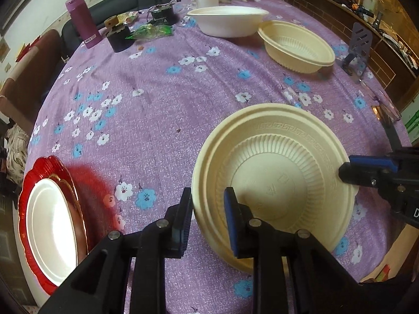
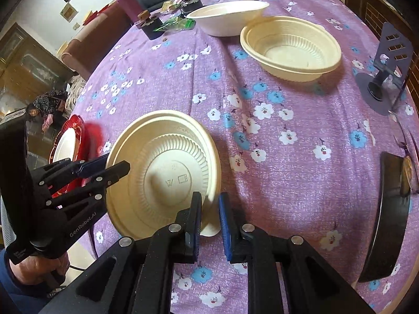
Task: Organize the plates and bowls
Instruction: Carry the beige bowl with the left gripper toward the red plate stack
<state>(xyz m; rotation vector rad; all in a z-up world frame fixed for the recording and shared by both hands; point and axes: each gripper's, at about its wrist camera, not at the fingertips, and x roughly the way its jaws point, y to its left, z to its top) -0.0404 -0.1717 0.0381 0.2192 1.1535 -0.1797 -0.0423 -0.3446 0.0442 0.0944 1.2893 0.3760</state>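
We straddle the cream bowl's (image 1: 272, 183) rim with both half-open grippers (image 1: 208, 209) (image 2: 210, 214); only our right view shows the dark pan (image 2: 387, 235).

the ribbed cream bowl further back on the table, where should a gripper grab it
By the rim of the ribbed cream bowl, coming from above on its near side. It sits upright and open, the flat lip overhangs the wall, and the white bowl crowds its far-left side.
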